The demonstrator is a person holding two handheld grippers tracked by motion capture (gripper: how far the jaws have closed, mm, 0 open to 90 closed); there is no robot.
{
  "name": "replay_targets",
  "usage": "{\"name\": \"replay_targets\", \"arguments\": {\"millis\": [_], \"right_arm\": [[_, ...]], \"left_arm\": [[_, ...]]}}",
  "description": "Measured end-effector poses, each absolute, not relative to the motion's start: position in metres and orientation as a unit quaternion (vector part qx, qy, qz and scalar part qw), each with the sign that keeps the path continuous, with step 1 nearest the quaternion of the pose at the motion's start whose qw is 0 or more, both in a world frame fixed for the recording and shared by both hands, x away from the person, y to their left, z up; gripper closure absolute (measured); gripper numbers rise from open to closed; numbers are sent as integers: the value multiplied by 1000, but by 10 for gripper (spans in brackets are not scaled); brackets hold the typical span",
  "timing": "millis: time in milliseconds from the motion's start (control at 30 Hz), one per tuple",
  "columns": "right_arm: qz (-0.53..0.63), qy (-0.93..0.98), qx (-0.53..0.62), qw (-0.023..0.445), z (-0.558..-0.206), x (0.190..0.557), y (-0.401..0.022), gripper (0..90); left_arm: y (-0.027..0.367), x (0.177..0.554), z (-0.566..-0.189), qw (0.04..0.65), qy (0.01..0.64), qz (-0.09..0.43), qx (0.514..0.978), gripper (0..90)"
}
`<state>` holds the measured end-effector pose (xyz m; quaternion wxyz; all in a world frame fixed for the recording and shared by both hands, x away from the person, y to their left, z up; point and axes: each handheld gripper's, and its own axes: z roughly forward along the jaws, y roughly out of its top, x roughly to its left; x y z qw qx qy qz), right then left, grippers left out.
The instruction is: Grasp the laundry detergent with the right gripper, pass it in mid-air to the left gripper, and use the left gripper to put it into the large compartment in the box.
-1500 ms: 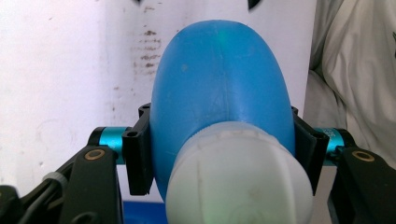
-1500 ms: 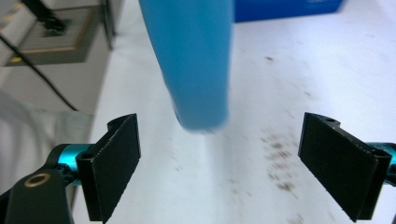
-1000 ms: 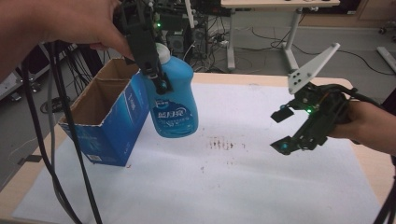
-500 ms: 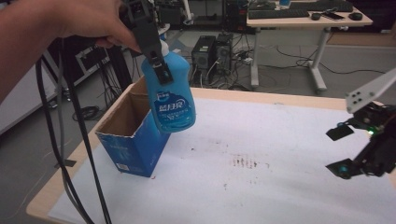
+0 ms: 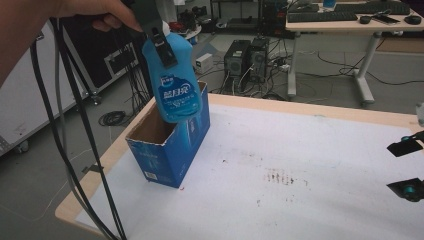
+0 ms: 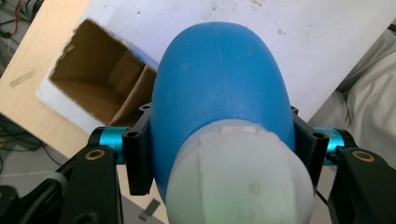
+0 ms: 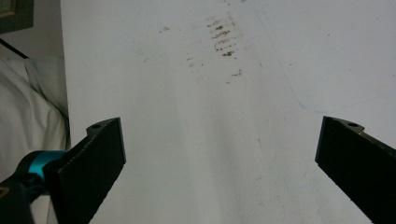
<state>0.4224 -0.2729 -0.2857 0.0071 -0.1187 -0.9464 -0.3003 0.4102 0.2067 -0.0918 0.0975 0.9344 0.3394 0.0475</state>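
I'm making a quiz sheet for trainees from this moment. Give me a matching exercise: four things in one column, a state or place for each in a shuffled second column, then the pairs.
Things:
1. blue bottle
2. cardboard box
3. left gripper
4. right gripper

States:
A. jaws wide apart over the white table cover, holding nothing
B. open-topped, standing at the table's left edge
C. held in the air above the box
D. clamped on the bottle just below its white cap

Pairs: 1-C, 2-B, 3-D, 4-A
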Motion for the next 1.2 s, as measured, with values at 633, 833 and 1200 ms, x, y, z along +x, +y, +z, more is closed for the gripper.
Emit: {"name": "replay_targets", "arguments": {"millis": [633,833,1200], "right_arm": [[-300,-946,-127,-2,-285,422,-275,10],[-295,-947,-130,0,-286,422,-274,11],[-292,-947,-133,1,-291,422,-274,11]], "left_arm": [[251,407,-109,89,369,55,924,380],[259,409,-129,86,369,51,924,380],[262,414,-168,81,358,41,929,380]]}}
